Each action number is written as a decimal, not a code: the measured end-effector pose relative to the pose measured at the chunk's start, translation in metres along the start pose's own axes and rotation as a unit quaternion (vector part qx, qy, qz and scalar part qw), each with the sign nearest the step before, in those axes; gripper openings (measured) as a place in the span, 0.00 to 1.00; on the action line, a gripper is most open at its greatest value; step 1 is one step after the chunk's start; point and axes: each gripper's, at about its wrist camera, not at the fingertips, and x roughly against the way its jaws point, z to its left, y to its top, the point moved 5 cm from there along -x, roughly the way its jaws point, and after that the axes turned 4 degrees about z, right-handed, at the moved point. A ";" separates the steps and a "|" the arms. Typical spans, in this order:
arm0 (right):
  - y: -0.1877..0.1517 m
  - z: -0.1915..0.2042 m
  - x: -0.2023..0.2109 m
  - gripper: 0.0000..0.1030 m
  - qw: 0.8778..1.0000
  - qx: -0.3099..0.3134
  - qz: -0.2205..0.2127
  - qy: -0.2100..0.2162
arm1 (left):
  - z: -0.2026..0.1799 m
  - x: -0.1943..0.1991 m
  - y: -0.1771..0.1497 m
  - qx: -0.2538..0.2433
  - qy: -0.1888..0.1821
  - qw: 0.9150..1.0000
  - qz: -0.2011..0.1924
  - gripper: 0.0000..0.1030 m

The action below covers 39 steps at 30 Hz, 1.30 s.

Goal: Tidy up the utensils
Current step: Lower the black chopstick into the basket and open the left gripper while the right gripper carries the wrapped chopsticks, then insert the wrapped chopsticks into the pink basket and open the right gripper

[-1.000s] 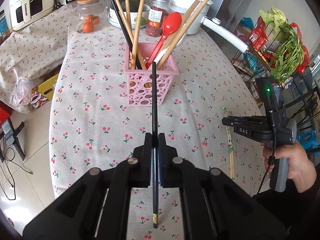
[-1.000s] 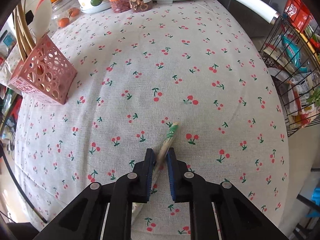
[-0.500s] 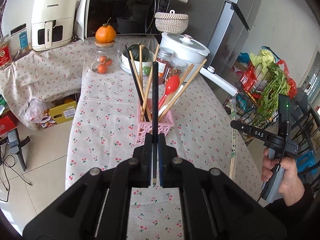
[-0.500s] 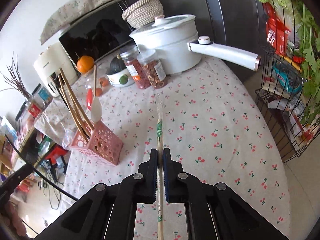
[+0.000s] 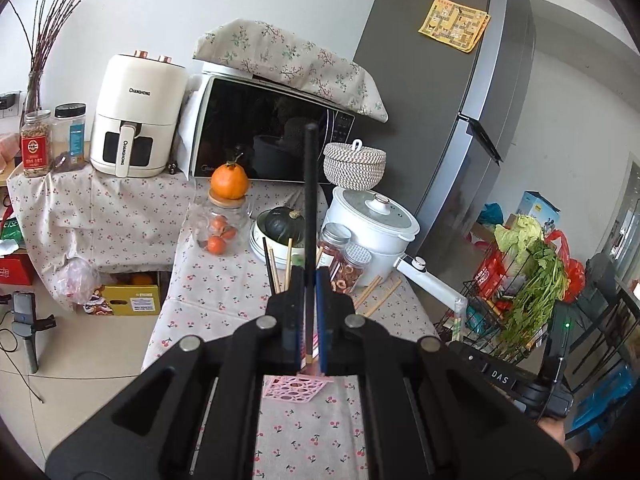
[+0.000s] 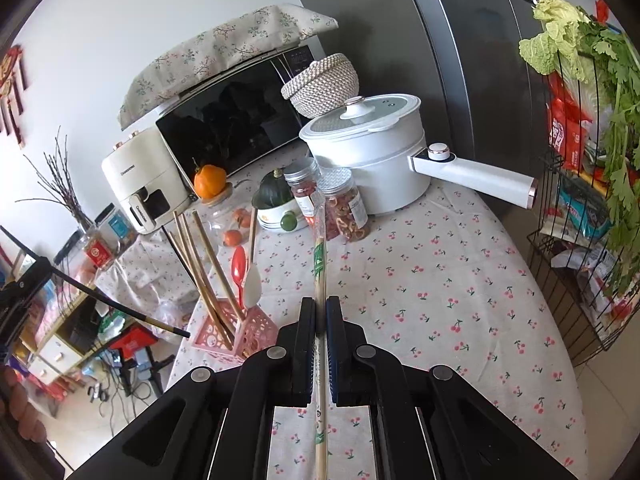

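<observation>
My left gripper (image 5: 309,280) is shut on a black chopstick (image 5: 309,200) that points up and away above the table. The pink utensil basket (image 5: 294,386) lies just under and beyond its fingers, mostly hidden, with wooden chopsticks (image 5: 274,268) sticking out. My right gripper (image 6: 320,308) is shut on wrapped wooden chopsticks (image 6: 319,256), lifted off the table. In the right wrist view the pink basket (image 6: 236,334) stands at the left with wooden chopsticks, a red spoon (image 6: 239,270) and a white spoon (image 6: 253,282). The black chopstick (image 6: 120,308) and left gripper show at far left.
The cherry-print table (image 6: 440,280) carries a white pot (image 6: 372,152) with a long handle, two spice jars (image 6: 344,208), a bowl with a squash (image 6: 276,200) and a glass jar. A microwave (image 5: 272,140) and air fryer (image 5: 136,116) stand behind. A wire rack (image 6: 580,220) of vegetables stands right.
Both grippers have tilted upward and risen. The left one has come closer over the basket with the black chopstick. The right one has lifted the wrapped chopsticks off the table.
</observation>
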 end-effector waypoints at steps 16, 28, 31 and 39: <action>0.010 -0.004 -0.004 0.05 1.000 -0.016 -0.007 0.009 | -0.017 -0.070 -0.026 -0.046 0.048 0.992 0.105 0.06; 0.012 -0.013 0.003 0.05 1.000 -0.022 -0.016 0.011 | -0.021 -0.092 -0.040 -0.043 0.030 0.990 0.130 0.07; 0.013 -0.009 0.003 0.05 1.000 -0.015 -0.020 0.013 | -0.017 -0.091 -0.038 -0.032 0.026 0.991 0.125 0.19; 0.019 0.015 0.007 0.05 0.998 0.009 -0.049 0.024 | -0.007 -0.072 -0.035 -0.018 0.032 0.993 0.111 0.56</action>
